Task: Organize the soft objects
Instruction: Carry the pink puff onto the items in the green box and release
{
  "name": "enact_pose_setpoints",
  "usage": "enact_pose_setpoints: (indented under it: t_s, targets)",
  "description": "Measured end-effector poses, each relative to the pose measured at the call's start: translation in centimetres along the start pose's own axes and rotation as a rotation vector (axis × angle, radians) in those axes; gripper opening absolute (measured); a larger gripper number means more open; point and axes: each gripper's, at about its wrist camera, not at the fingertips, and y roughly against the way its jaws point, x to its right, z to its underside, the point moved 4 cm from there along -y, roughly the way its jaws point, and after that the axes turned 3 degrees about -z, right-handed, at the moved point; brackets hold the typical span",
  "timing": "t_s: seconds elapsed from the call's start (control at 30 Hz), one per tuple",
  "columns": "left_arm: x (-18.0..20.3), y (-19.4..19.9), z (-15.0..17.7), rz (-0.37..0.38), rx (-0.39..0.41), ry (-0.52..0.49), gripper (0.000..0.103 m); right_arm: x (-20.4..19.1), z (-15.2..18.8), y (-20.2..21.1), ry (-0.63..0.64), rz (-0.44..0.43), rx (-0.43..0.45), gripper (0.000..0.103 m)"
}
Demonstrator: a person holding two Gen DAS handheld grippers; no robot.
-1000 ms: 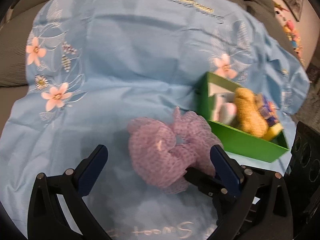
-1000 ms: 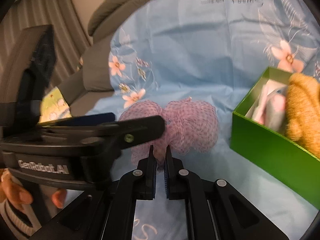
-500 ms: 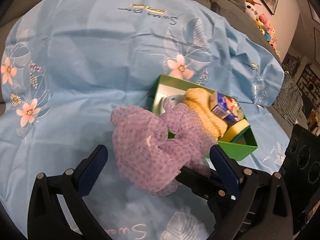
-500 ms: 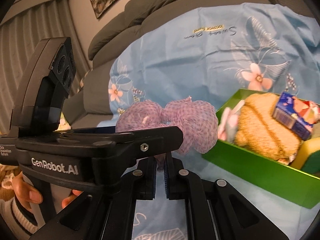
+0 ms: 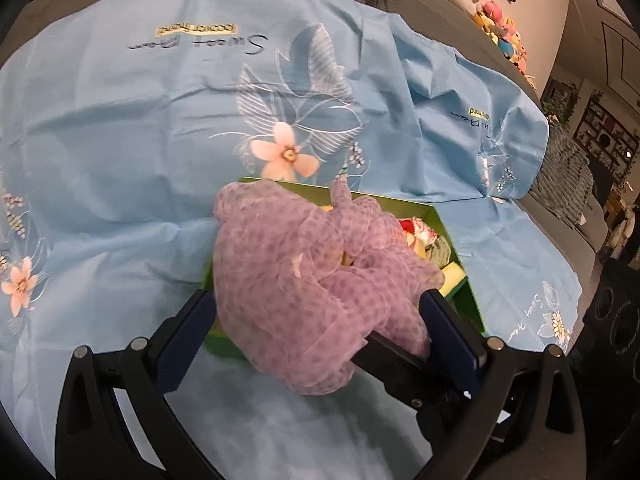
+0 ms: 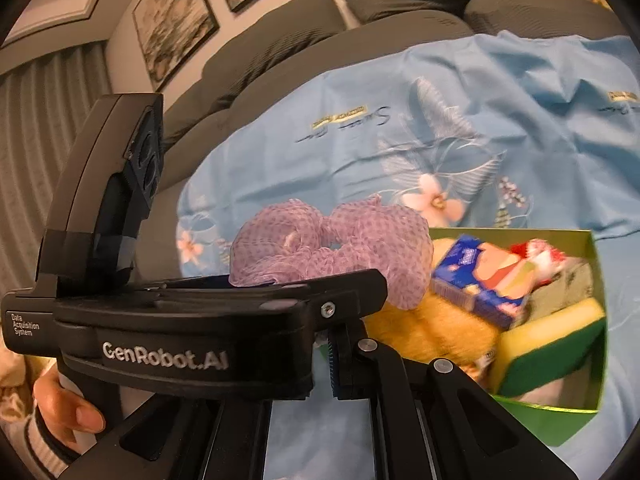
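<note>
A purple dotted mesh scrunchie (image 5: 316,276) hangs over the near end of the green box (image 5: 440,216). My right gripper (image 6: 334,360) is shut on its lower edge and holds it up; its black fingers (image 5: 396,364) reach in from the lower right in the left wrist view. My left gripper (image 5: 316,332) is open, its blue pads either side of the scrunchie without gripping it. The right wrist view shows the scrunchie (image 6: 336,248) above the box (image 6: 560,408), which holds a yellow plush (image 6: 432,328), a blue packet (image 6: 480,276) and a yellow-green sponge (image 6: 552,344).
A light blue flowered sheet (image 5: 160,128) covers a grey sofa (image 6: 280,48). Plush toys (image 5: 492,20) sit on the sofa back at the far right. The left gripper's body (image 6: 168,320) and the hand holding it (image 6: 68,404) fill the left of the right wrist view.
The right gripper has lifted the scrunchie off the sheet and carried it right, over the green box. The left gripper has followed alongside, still open.
</note>
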Motion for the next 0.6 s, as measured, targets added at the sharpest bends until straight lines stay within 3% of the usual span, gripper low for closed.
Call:
enact_pose_setpoints:
  t_s: [0.37,0.43,0.5,0.6]
  targets:
    - [1.8,-4.5,-1.9,-0.025,-0.055,-0.03,0.101,4.5,-0.7,-1.5,-0.026,0.248,-0.052,0.009]
    - [1.6,-4.8,-2.3,-0.033,-0.056,-0.025,0.101,5.1,-0.7,-1.7,-0.033,0.271,-0.064,0.018]
    - [1.3,-4.9,-2.5,-0.043,-0.055,-0.017,0.101,5.4,-0.8,-1.7,-0.031,0.301,-0.077,0.042]
    - [0.9,-4.7,-2.8,-0.069,-0.047,-0.017,0.102,5.1,-1.0,-1.3,0.001,0.341,-0.072,0.064]
